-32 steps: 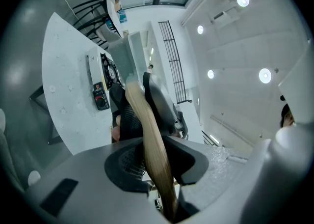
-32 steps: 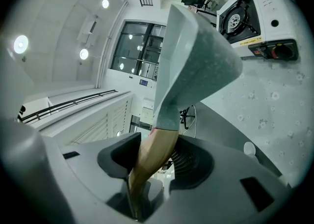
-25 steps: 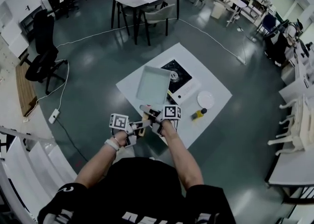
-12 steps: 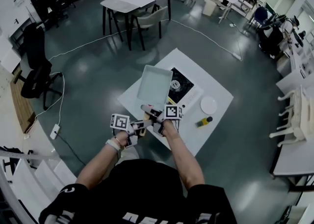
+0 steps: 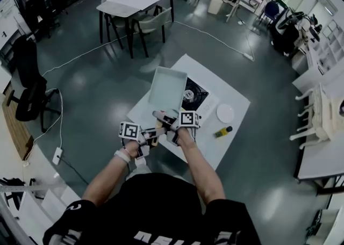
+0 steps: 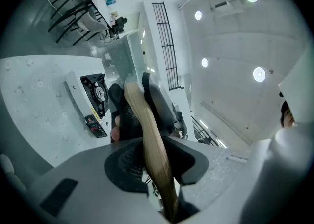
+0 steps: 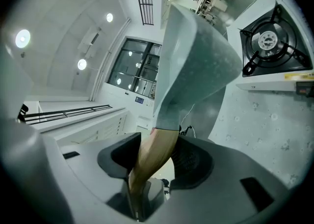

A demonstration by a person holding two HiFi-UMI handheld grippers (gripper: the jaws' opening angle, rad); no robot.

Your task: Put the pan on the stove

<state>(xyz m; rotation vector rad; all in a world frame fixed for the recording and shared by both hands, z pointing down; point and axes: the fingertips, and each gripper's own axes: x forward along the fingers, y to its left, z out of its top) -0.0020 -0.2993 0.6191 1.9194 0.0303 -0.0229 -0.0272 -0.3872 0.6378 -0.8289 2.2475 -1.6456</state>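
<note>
On one white surface (image 5: 220,144) sit one stove (image 5: 194,94) with a single burner, one white plate (image 5: 225,113) to its right, and one small yellow-and-black thing (image 5: 222,130) nearer the person, too small to name; possibly a bottle on its side.

One grey square pan (image 5: 167,89) is held up off the surface, tilted, at the stove's left side and not resting on it. From the head view its right edge overlaps the stove's left edge. It has one wooden handle (image 5: 159,127), and two claws share it.

Left claw (image 5: 152,135) is clenched on the handle's near end: in the left gripper view the left claw (image 6: 157,161) has the handle (image 6: 149,134) pressed between both pads. Farther along that handle, the dark jaws of the right claw (image 6: 140,105) show, with the pan (image 6: 125,58) beyond and the stove (image 6: 95,90) at left.

Right claw (image 5: 165,118) grasps the handle close to the pan body. In the right gripper view the right claw (image 7: 154,161) has its pads on either side of the handle (image 7: 152,152), the pan (image 7: 196,61) rises steeply ahead, and the stove (image 7: 272,41) lies to the right.
</note>
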